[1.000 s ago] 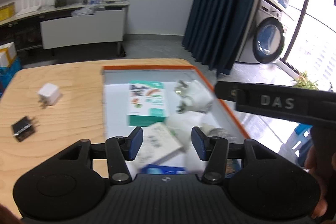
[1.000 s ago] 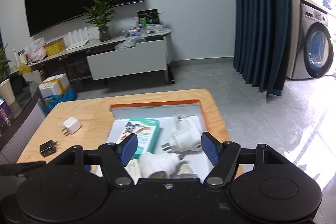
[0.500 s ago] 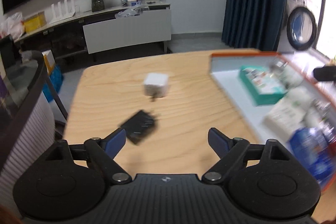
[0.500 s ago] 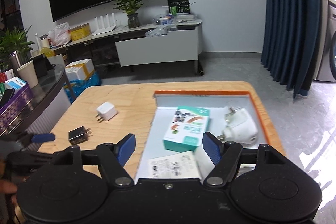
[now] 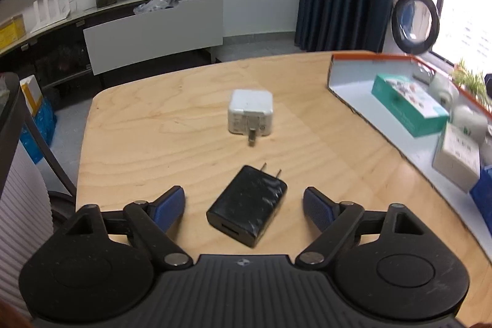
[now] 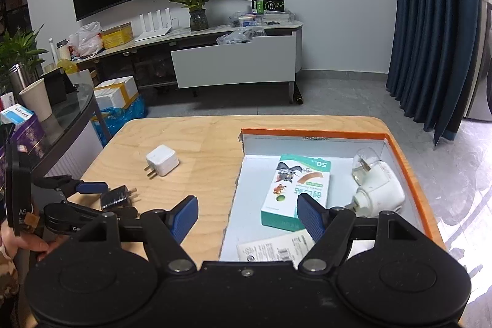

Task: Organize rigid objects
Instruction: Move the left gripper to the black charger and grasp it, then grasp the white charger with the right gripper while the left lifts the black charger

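Leftmost, the left tongs [image 5: 244, 206] are seen spread wide over the wooden tabletop [image 5: 160, 125], with nothing gripped. The black charger [image 5: 247, 209] lies flat on the tabletop between the two blue fingertips [image 5: 170, 206], and no contact with either pad can be seen; its two prongs are pointed away from the camera. Just beyond it, the white charger [image 5: 250, 112] is set on the tabletop, apart from the black one, with its prongs turned toward the camera. In the right wrist view the left tongs [image 6: 92, 192] are seen from the side, with the black charger [image 6: 118, 197] framed between the pads.

Further right, the orange-rimmed tray [image 6: 310, 132] is placed on the tabletop, and small print on its far wall is too fine to be read. Inside it, a green-and-white box [image 6: 296, 189] is laid flat; the number "50" is printed at one corner, beside a cartoon figure and Chinese characters. A white plug-in device [image 6: 376, 189] is lying to the right of the box, near the tray's right wall. A white carton with a barcode [image 6: 270, 246] is partly hidden behind the right tongs.

The right tongs [image 6: 247, 219] are held released and wide above the tray's near-left edge, nothing being grasped or touched.
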